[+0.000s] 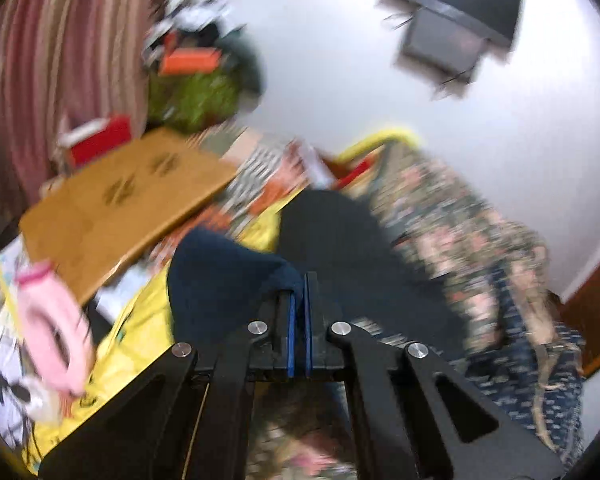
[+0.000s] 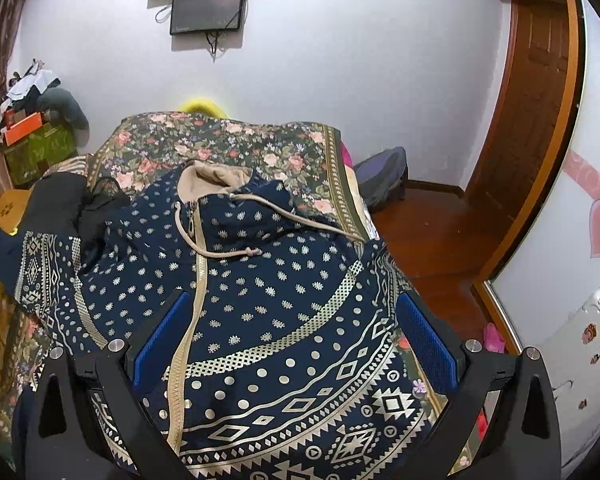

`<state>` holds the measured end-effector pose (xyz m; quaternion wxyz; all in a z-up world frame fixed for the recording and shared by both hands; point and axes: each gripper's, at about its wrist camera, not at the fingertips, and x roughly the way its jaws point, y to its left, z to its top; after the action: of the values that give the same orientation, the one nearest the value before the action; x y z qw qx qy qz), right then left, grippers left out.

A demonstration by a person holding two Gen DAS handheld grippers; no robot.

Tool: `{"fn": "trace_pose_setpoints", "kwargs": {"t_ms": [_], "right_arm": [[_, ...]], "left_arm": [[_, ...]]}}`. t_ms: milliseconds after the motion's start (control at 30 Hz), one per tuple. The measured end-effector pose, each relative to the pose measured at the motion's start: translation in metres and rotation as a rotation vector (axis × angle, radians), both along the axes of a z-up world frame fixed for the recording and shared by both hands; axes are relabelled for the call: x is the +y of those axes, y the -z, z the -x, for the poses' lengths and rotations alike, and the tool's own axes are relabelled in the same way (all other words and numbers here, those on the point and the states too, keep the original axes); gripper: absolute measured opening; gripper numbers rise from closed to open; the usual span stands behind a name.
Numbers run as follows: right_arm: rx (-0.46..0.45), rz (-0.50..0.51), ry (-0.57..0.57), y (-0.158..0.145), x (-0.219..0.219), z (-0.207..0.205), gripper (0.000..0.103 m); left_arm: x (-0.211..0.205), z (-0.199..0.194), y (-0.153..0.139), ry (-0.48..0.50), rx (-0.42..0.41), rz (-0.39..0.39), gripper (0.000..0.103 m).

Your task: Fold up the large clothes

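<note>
Left wrist: left tongs [image 1: 299,280] clamped on navy sleeve [image 1: 228,280]; right tongs [image 2: 292,320] apart over hoodie [image 2: 284,300] (sleeve may slip if tugged).

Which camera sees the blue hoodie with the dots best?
The right wrist view: the hoodie lies spread out and sharp, zipper and drawstrings clear, under the open right gripper. The blurry left wrist view shows only dark cloth pinched in the left gripper.

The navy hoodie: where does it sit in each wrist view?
Left wrist: navy hoodie at lower right, blurred; the left gripper pinches a dark navy cuff.
Right wrist: fills the centre, under the open right gripper.
Shared landmark: floral bedspread.
</note>
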<state>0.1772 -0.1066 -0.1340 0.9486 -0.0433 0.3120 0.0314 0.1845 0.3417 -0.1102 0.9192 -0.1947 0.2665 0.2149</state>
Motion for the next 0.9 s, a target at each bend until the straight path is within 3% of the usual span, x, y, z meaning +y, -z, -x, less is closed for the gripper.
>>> {"fn": "trace_pose_setpoints", "kwargs": {"t_ms": [233, 400, 600, 900], "right_arm": [[-0.017, 0.007, -0.065, -0.004, 0.001, -0.002, 0.101], [-0.024, 0.015, -0.112, -0.004, 0.0, -0.002, 0.101], [-0.008, 0.007, -0.144, 0.003, -0.006, -0.002, 0.101], [0.051, 0.019, -0.156, 0.021, -0.02, -0.002, 0.101]], "left_arm": [[-0.092, -0.015, -0.076, 0.234, -0.142, -0.066, 0.002], [-0.163, -0.037, -0.086, 0.402, -0.15, -0.056, 0.002], [-0.251, -0.067, -0.053, 0.573, -0.042, -0.048, 0.002], [-0.351, -0.082, 0.044, 0.785, 0.252, -0.007, 0.002]]}}
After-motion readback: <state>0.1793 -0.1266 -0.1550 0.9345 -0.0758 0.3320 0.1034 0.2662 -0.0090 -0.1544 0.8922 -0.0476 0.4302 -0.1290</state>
